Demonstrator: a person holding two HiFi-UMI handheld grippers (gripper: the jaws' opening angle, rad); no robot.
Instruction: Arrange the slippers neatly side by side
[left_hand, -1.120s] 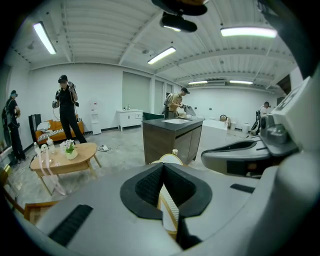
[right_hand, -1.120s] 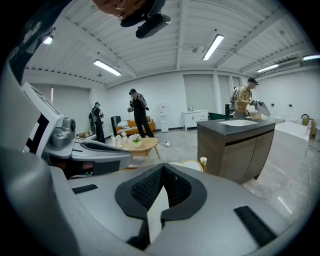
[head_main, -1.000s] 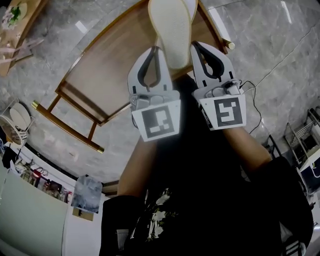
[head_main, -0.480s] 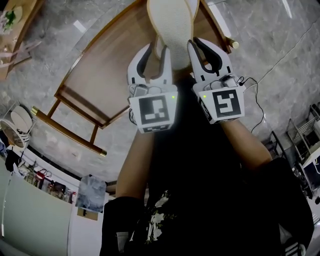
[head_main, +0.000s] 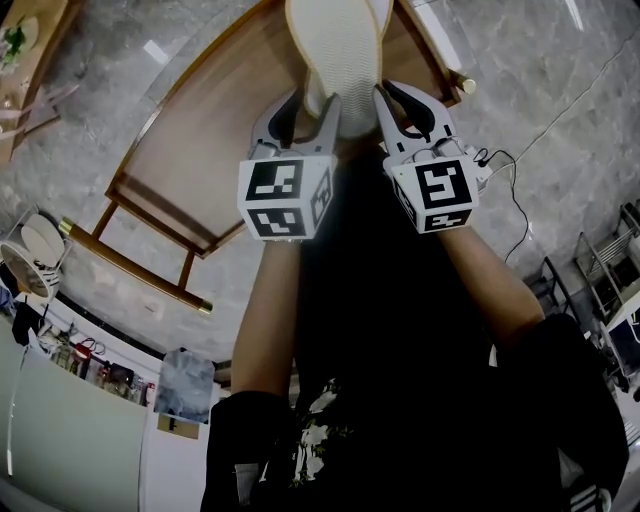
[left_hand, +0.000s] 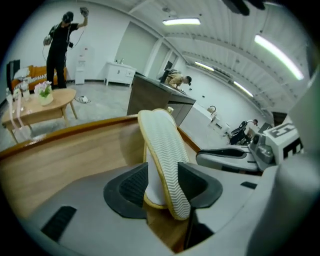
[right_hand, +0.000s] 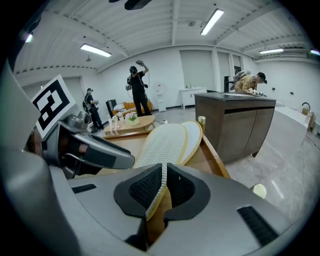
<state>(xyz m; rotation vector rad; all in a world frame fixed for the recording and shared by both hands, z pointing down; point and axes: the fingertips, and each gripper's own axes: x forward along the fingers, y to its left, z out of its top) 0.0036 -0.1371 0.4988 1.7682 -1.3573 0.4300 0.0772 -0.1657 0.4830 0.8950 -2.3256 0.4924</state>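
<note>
Your left claw (left_hand: 165, 187) has just been opening around the slipper (head_main: 335, 45), so only the right claw (right_hand: 162, 187) pinches its rim, and it may twist or drop onto the desk (head_main: 210, 130).

This is a large indoor hall furnished as a mock home, apparently a recording lab. Strip lights (right_hand: 212, 21) line a high white ceiling above a grey marble-patterned floor (head_main: 560, 110). Far off stand a dark kitchen island (right_hand: 235, 122), white cabinets (left_hand: 119, 74), a low wooden table (left_hand: 42, 102) with a plant, and an orange sofa (left_hand: 30, 74). A person (right_hand: 137, 85) stands with one arm raised, and another person (right_hand: 250, 80) bends over the island.
</note>
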